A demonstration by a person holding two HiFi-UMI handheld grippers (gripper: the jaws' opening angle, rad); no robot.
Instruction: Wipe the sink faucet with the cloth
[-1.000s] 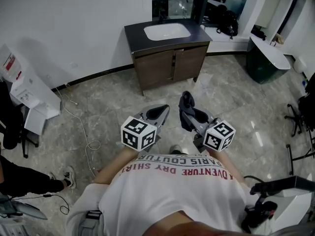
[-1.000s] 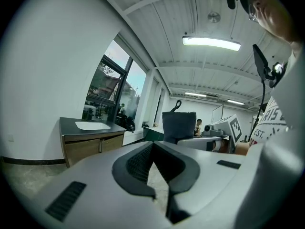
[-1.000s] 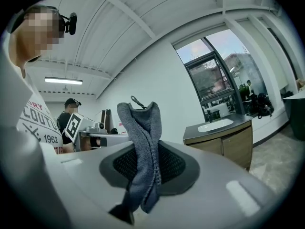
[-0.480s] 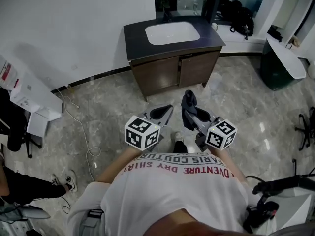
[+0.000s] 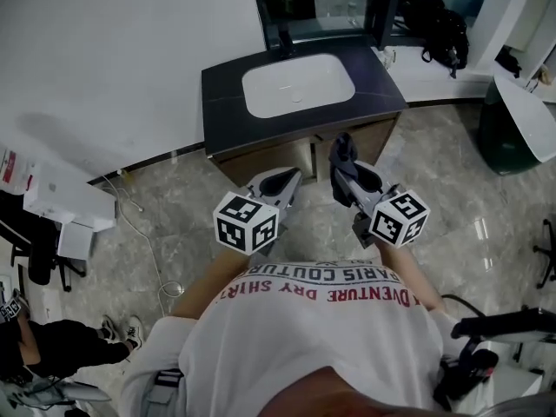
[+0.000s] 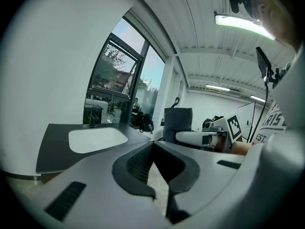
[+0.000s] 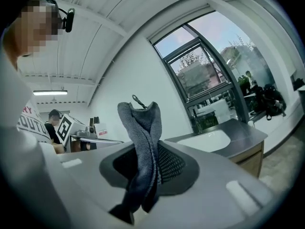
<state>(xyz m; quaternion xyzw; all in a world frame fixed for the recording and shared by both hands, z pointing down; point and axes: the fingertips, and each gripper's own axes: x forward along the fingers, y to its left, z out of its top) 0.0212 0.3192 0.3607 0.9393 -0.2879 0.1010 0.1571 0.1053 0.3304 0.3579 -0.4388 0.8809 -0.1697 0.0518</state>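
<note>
The dark vanity counter (image 5: pixel 221 89) with its white basin (image 5: pixel 298 85) stands against the wall ahead. A dark faucet (image 5: pixel 284 40) rises behind the basin. My right gripper (image 5: pixel 346 168) is shut on a dark grey cloth (image 5: pixel 339 148), held in the air short of the cabinet front. In the right gripper view the cloth (image 7: pixel 143 142) sticks up between the jaws, with the basin (image 7: pixel 207 140) beyond. My left gripper (image 5: pixel 285 181) is shut and empty, level with the right one. In the left gripper view its jaws (image 6: pixel 152 147) meet; the basin (image 6: pixel 97 140) and cloth (image 6: pixel 177 123) show past them.
Wooden cabinet doors (image 5: pixel 261 159) face me below the counter. A white unit (image 5: pixel 65 207) and a loose cable (image 5: pixel 143 228) lie at the left, where a person (image 5: pixel 39 354) sits. A dark green bin (image 5: pixel 512 133) stands right, a black bag (image 5: pixel 445 33) at the window.
The vanity has come nearer and larger in the head view as the person walked towards it. Both grippers kept their pose, the cloth still in the right one.
</note>
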